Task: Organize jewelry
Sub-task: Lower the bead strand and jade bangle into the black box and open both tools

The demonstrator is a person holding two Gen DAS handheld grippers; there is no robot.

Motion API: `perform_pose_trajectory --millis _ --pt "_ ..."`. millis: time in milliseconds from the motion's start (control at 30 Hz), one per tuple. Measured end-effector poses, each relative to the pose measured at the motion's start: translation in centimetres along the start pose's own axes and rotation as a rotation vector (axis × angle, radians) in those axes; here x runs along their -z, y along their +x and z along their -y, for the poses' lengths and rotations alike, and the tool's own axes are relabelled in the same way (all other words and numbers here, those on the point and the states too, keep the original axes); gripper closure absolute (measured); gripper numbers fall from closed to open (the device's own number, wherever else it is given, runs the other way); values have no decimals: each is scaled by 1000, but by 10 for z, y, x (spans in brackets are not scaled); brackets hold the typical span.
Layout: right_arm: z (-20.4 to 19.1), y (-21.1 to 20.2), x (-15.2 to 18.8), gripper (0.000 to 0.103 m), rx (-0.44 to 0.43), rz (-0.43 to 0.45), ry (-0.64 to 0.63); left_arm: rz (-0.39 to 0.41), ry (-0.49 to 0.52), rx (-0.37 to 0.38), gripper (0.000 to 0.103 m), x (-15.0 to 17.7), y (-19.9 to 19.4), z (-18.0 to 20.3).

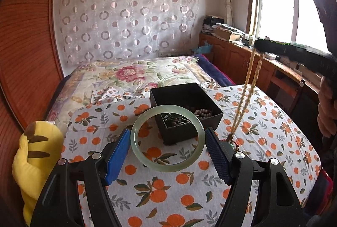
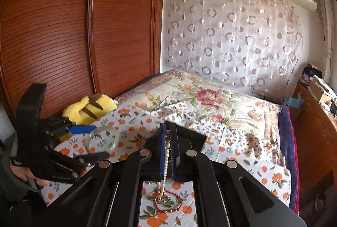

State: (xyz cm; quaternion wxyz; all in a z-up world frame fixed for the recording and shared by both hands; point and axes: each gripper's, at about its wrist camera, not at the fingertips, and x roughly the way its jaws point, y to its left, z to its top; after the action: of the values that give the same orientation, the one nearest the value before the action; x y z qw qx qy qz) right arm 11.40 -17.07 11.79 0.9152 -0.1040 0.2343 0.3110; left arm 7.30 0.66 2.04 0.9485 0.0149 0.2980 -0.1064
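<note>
Apparently left gripper [image 1: 167, 140] wide, cradling bangle [image 1: 167, 138]; right gripper [image 2: 167, 142] pinches necklace [image 2: 166, 155].

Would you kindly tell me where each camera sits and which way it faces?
Left wrist: on the left gripper, facing the headboard curtain; it grips the jade bangle before the black box.
Right wrist: on the right gripper, facing the wardrobe; it pinches the bead necklace.
Shared: bangle, yellow plush toy, orange-print cloth.
</note>
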Motion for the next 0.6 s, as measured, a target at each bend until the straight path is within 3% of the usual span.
perform_pose_trajectory --millis 600 --pt "34 11 -70 98 38 104 -17 -7 11 14 34 -30 32 -3"
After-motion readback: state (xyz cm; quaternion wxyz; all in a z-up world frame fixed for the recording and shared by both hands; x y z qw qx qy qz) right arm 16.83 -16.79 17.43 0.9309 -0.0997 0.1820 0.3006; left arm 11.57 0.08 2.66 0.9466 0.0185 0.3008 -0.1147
